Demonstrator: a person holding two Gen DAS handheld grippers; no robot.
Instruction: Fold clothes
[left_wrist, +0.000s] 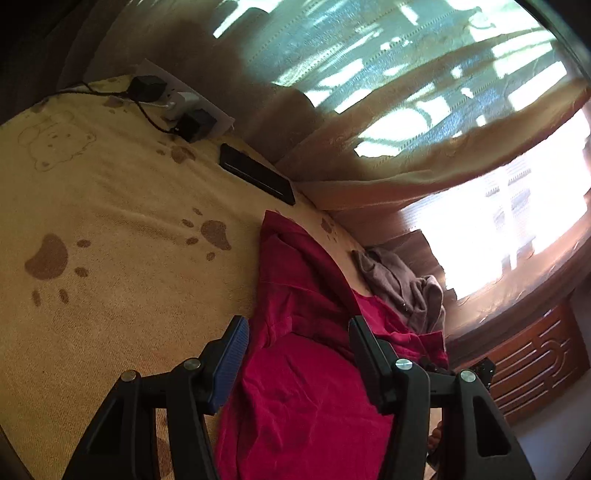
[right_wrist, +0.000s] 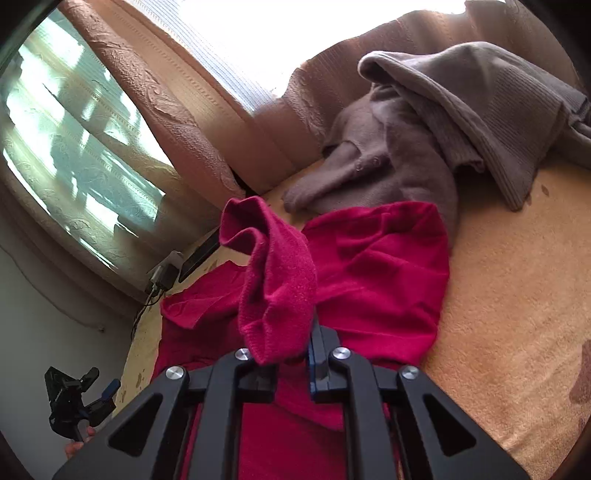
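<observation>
Right gripper (right_wrist: 295, 345), clamped on a raised fold of the crimson sweater (right_wrist: 373, 266) spread on the paw-print blanket (right_wrist: 509, 295), probably to turn it over; left gripper (left_wrist: 299, 347) hovers apart, empty.

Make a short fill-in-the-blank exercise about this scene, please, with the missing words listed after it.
1. The right gripper is shut on a fold of the ____ sweater.
2. The left gripper is ____, with nothing between its fingers.
3. The grey garment lies in a heap between the red sweater and the ____.
4. The blanket under the clothes is printed with brown ____ prints.

Missing words: red; open; curtain; paw
</observation>
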